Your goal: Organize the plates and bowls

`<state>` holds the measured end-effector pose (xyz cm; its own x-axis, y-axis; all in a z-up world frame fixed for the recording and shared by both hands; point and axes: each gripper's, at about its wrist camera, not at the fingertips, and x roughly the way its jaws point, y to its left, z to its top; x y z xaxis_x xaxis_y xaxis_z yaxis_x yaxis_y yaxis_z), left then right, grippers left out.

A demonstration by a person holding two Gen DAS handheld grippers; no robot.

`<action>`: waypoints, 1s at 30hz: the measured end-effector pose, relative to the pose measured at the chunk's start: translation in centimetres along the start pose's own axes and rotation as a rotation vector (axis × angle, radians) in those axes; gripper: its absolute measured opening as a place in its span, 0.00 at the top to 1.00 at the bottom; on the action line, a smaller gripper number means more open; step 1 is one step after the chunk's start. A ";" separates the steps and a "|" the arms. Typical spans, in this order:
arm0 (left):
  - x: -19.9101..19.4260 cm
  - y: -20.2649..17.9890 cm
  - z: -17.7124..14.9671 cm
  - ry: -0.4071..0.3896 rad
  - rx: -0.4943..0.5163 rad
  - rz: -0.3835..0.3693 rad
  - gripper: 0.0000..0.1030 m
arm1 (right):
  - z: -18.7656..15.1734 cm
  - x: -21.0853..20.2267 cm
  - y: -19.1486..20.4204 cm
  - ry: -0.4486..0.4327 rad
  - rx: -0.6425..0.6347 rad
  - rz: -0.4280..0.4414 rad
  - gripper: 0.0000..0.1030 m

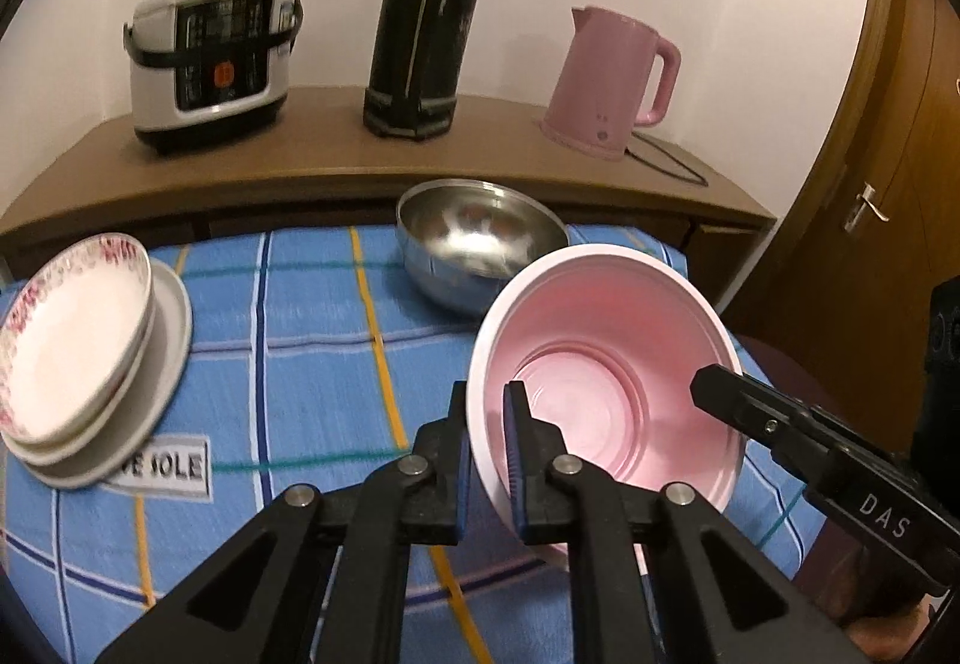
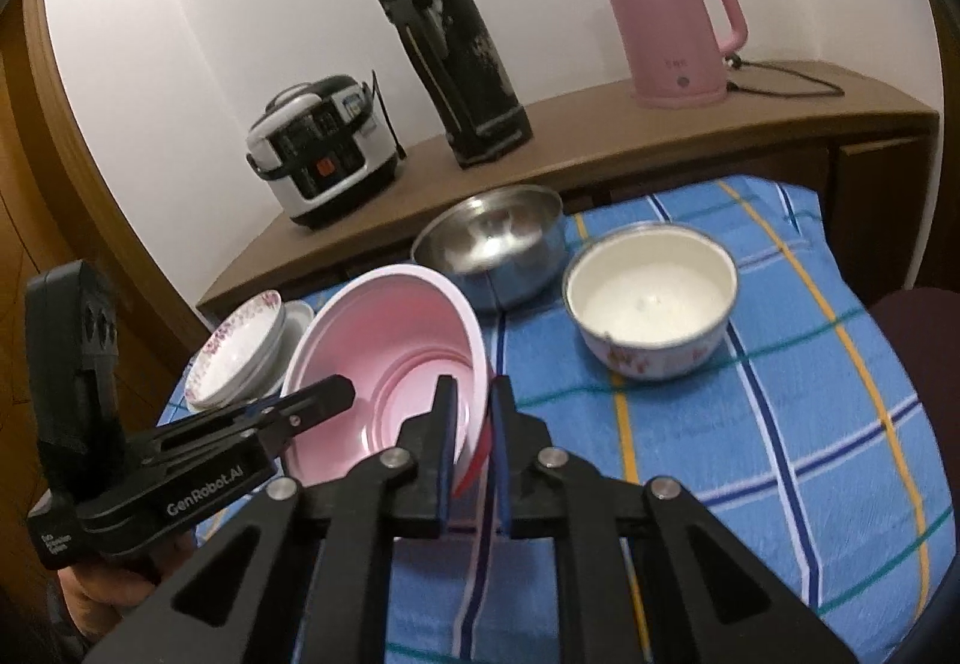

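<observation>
Both grippers hold one pink plastic bowl [image 1: 606, 376] by opposite sides of its rim, tilted above the blue checked cloth [image 1: 300, 364]. My left gripper [image 1: 487, 460] is shut on the near left rim. My right gripper [image 2: 471, 442] is shut on the right rim of the pink bowl [image 2: 384, 358]. A steel bowl [image 1: 480, 250] sits behind it, also seen in the right wrist view [image 2: 492, 244]. A stack of floral plates [image 1: 78, 358] lies at the left. A white enamel bowl [image 2: 651, 304] with a floral pattern stands to the right.
A wooden sideboard [image 1: 336, 148] runs behind the table with a rice cooker [image 1: 210, 58], a tall black thermos [image 1: 426, 16] and a pink kettle [image 1: 612, 82] with its cord. A wooden door [image 1: 870, 184] is at the right.
</observation>
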<state>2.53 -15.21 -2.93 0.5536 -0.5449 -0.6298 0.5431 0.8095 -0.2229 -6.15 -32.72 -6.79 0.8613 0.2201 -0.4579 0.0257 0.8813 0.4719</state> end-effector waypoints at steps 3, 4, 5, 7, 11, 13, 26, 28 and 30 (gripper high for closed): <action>0.0 0.2 1.2 -0.025 0.002 0.011 0.89 | 1.1 0.2 0.4 -0.025 -0.005 0.004 0.89; 0.0 0.3 1.7 -0.036 0.002 0.014 0.89 | 1.5 0.3 0.5 -0.033 -0.008 0.004 0.89; 0.0 0.4 2.1 -0.044 0.002 0.016 0.89 | 2.0 0.4 0.6 -0.042 -0.012 0.005 0.89; 0.2 0.6 3.0 -0.062 -0.003 0.022 0.89 | 2.8 0.7 0.9 -0.057 -0.019 0.009 0.89; 0.8 0.9 4.4 -0.083 -0.007 0.029 0.89 | 4.5 1.4 1.2 -0.087 -0.030 0.012 0.89; 1.4 1.1 5.1 -0.090 -0.011 0.026 0.89 | 5.2 1.8 1.1 -0.102 -0.033 0.010 0.89; 6.8 1.6 9.7 -0.096 -0.030 0.062 0.89 | 10.0 7.0 -1.4 -0.119 0.028 -0.019 0.89; 7.9 1.9 9.8 -0.079 -0.040 0.070 0.89 | 10.4 8.0 -2.0 -0.102 0.050 -0.019 0.89; 9.1 2.3 9.8 -0.057 -0.051 0.084 0.89 | 10.5 9.2 -2.7 -0.079 0.073 -0.018 0.89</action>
<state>15.02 -20.48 -1.91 0.6318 -0.4854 -0.6044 0.4618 0.8619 -0.2095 7.06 -37.41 -4.41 0.8974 0.1685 -0.4077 0.0761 0.8511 0.5194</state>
